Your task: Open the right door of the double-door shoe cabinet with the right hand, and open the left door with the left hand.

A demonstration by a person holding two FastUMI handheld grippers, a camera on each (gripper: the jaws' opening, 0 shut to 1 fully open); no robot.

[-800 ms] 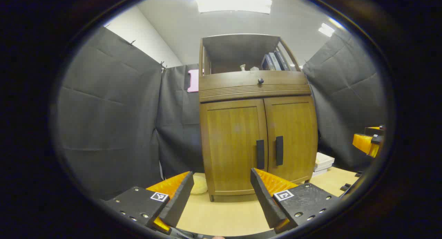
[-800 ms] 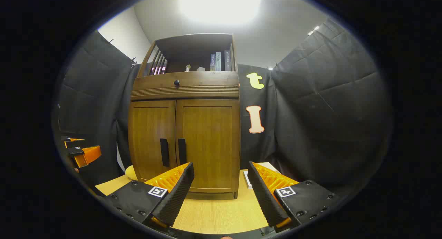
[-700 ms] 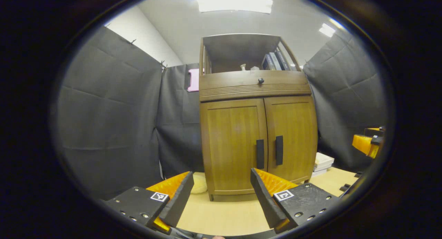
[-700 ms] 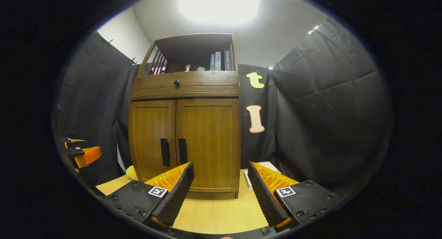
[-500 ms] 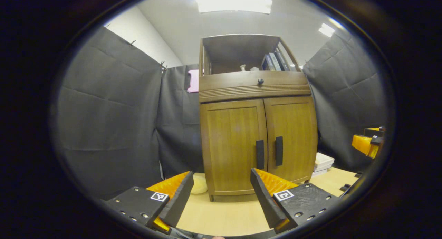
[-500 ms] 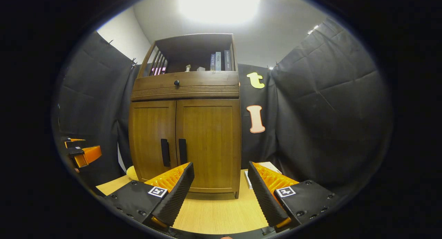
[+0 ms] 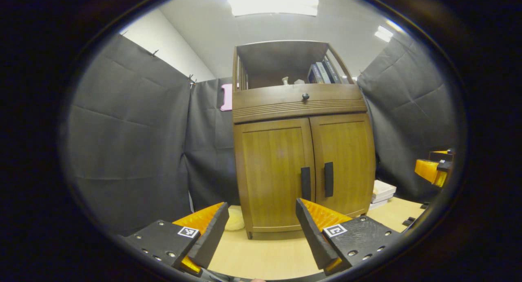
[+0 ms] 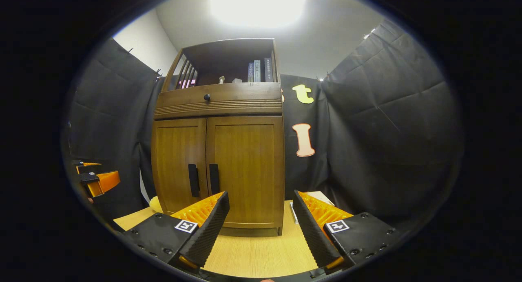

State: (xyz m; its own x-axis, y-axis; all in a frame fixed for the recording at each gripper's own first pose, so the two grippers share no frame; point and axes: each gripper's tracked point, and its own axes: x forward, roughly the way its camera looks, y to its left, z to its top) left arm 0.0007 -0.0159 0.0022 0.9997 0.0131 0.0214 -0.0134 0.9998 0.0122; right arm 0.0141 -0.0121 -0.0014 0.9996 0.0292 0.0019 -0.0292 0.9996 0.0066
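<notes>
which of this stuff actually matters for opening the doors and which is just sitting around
For the job:
right door
left door
right handle
left handle
right tool, open
left tool, open

Lying about:
books on the top shelf
drawer knob
white stack beside the cabinet

A light wooden tabletop stretches out ahead of the left gripper, its fingers spread wide above the bare wood. Standing on it, straight ahead, is the shoe cabinet, both doors flush. Just past the left finger's tip, a pale yellow soft thing lies beside the cabinet's foot. Beyond the right gripper, also gaping, a small stack of white books lies flat by the cabinet's other side.
</notes>
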